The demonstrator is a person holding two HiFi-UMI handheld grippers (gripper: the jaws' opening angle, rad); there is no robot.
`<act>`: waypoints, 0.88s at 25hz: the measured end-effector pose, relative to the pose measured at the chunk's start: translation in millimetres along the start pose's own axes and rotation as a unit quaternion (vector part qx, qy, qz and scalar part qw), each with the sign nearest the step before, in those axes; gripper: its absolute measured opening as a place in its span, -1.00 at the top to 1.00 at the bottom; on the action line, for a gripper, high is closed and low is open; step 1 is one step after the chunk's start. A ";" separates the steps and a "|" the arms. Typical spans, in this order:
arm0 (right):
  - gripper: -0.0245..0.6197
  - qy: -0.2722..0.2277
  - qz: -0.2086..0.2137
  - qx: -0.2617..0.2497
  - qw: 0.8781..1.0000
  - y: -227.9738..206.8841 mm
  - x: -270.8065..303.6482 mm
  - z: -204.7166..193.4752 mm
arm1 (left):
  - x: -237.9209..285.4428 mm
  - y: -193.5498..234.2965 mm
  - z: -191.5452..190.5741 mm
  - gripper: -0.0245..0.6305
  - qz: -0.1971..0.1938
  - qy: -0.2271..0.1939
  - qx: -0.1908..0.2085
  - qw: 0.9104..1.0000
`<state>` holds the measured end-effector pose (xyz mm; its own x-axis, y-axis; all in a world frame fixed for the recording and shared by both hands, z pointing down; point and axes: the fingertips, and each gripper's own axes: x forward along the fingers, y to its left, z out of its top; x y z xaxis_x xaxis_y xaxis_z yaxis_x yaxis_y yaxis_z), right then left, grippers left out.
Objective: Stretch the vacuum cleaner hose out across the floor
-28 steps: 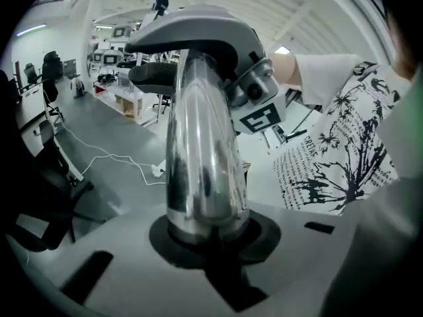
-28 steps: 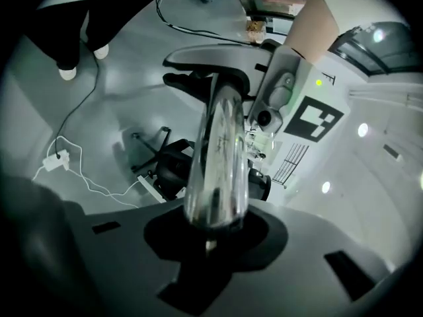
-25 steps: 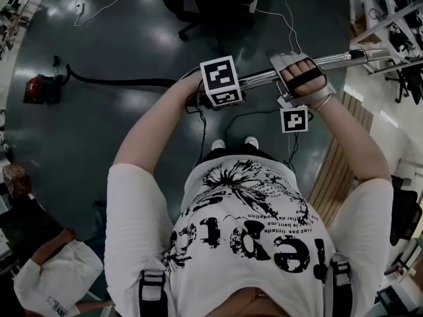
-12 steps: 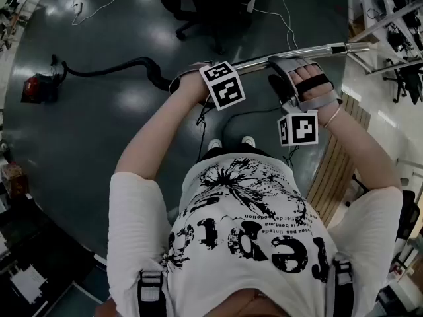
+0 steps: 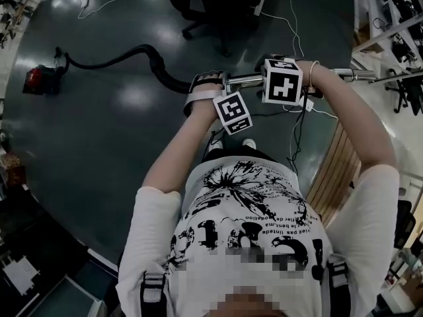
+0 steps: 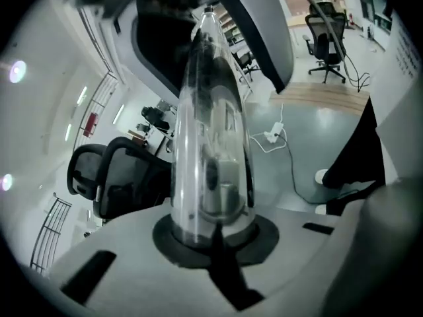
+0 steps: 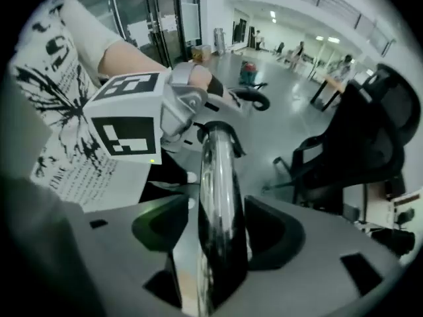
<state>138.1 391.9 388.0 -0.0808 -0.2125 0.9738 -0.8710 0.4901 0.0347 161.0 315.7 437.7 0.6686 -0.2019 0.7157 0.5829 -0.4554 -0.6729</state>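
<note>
Middle of chrome wand (image 5: 246,80) hidden behind right hand-held gripper (image 5: 284,81)

Dim fisheye views; glare patches on the floor (image 5: 132,98).

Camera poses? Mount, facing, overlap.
Head view: on the person's head, looking down at the shiny chrome tube; white shirt, left arm, right arm show.
Left gripper view: on the left gripper, along the tube it clamps, toward a black office chair.
Right gripper view: on the right gripper, whose jaws have just been opening around the tube; left hand shows.
Shared: head and right gripper views see the red vacuum cleaner.
</note>
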 end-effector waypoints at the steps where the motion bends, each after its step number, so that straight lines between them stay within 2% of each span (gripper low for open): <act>1: 0.12 0.030 0.058 0.015 0.998 12.4 6.9 -8.3 | -3.6 -2.1 4.0 0.81 0.011 -0.009 -0.001 1.000; 2: 0.12 0.057 0.120 0.038 0.990 25.7 11.9 -15.9 | -6.4 -5.7 7.1 0.81 0.020 -0.016 0.001 1.000; 4: 0.12 0.076 0.242 0.098 0.962 49.2 16.8 -20.3 | -9.7 -15.3 9.6 0.81 0.029 -0.022 0.009 0.999; 5: 0.17 0.069 0.292 0.128 0.945 56.7 18.6 -18.7 | -10.1 -19.9 9.1 0.81 0.031 -0.023 0.013 0.999; 6: 0.36 0.058 0.329 0.152 0.930 61.3 20.9 -16.8 | -10.0 -23.8 8.2 0.81 0.032 -0.023 0.018 0.999; 7: 0.50 0.046 0.354 0.168 0.919 64.3 23.8 -15.4 | -9.3 -27.0 7.3 0.81 0.032 -0.024 0.023 0.999; 13: 0.52 0.026 0.428 0.214 0.878 84.5 32.6 -9.3 | -12.5 -32.0 4.1 0.81 0.031 -0.037 0.060 0.997; 15: 0.61 0.051 0.450 0.188 0.871 105.1 39.5 -18.1 | -14.7 -27.9 12.0 0.80 0.056 -0.052 0.084 0.994; 16: 0.79 0.061 0.454 0.171 0.872 114.4 44.9 -22.8 | -15.6 -25.2 16.3 0.79 0.069 -0.061 0.096 0.991; 17: 0.80 0.062 0.454 0.166 0.873 119.1 49.3 -24.2 | -14.9 -25.1 16.9 0.79 0.072 -0.065 0.112 0.989; 19: 0.81 0.049 0.447 0.178 0.875 117.1 53.4 -19.5 | -9.2 -30.1 11.3 0.79 0.054 -0.067 0.139 0.987; 22: 0.81 0.056 0.413 0.192 0.888 106.4 57.8 -14.7 | -3.5 -31.7 7.9 0.79 0.039 -0.084 0.127 0.988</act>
<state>47.9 444.2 451.3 -0.7393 0.1820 0.6483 -0.6397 0.1106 -0.7606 143.8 337.7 455.1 0.7706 -0.0715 0.6333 0.6096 -0.2074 -0.7651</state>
